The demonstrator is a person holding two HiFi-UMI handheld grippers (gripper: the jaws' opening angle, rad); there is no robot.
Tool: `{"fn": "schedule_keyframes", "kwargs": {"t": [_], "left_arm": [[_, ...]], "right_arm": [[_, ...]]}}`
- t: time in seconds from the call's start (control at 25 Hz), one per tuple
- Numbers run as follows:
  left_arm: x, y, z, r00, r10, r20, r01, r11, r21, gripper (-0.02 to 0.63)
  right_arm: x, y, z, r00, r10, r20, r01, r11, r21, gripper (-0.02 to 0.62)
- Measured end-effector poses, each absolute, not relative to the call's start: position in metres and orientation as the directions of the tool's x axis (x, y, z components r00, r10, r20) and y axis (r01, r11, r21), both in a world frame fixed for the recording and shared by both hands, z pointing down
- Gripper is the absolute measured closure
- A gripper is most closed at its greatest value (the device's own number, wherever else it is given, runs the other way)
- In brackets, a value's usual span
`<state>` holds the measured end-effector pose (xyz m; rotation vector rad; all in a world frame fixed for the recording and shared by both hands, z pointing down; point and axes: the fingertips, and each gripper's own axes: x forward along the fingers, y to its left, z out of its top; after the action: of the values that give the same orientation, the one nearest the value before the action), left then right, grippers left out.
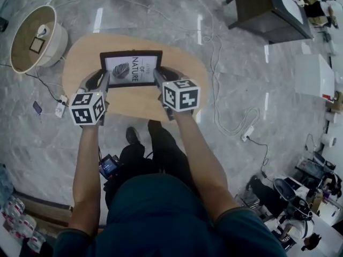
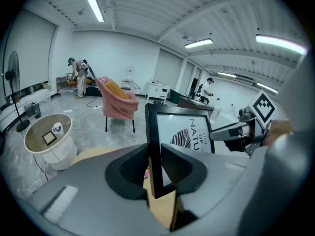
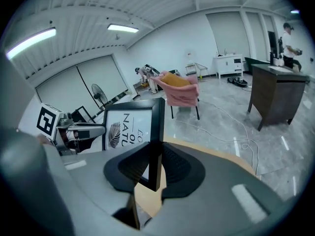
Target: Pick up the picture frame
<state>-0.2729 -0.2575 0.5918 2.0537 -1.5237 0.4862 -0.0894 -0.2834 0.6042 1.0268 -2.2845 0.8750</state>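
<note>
Picture frame (image 1: 131,68) held above tabletop (image 1: 134,103). Left gripper (image 1: 102,81) fingers clamped on frame's left edge; right gripper (image 1: 159,78) fingers clamped on its right edge.

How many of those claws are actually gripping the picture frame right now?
2. The left claw is clamped on the left edge of the picture frame, as the head view shows it. The right claw is clamped on its right edge. No other claw is in view.

Oval wooden desk (image 1: 131,105) on glossy grey floor (image 1: 241,79); alongside on floor, white cable (image 1: 217,58), power strip (image 1: 60,109), round white bin (image 1: 58,43).
</note>
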Motion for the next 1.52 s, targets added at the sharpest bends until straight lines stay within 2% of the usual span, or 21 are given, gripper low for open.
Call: {"fn": "schedule_keyframes", "kwargs": {"t": [0.48, 1.04, 1.24, 1.52], "left_arm": [[-0.319, -0.205, 0.404, 0.236, -0.922, 0.306, -0.971, -0.21, 0.114, 0.531], [-0.341, -0.126, 0.233, 0.215, -0.976, -0.019, -0.977, -0.215, -0.011, 0.532], [-0.349, -0.101, 0.202, 0.204, -0.975, -0.085, -0.978, -0.2, -0.052, 0.532], [-0.352, -0.087, 0.194, 0.209, -0.974, -0.089, -0.977, -0.204, -0.06, 0.531]], "right_arm": [[-0.134, -0.234, 0.412, -0.705, -0.579, 0.409, -0.696, 0.675, -0.245, 0.509], [-0.16, -0.17, 0.234, -0.769, -0.624, 0.139, -0.632, 0.775, -0.018, 0.509], [-0.169, -0.149, 0.201, -0.773, -0.629, 0.079, -0.627, 0.777, 0.059, 0.512], [-0.171, -0.134, 0.191, -0.773, -0.631, 0.068, -0.628, 0.776, 0.069, 0.512]]}}
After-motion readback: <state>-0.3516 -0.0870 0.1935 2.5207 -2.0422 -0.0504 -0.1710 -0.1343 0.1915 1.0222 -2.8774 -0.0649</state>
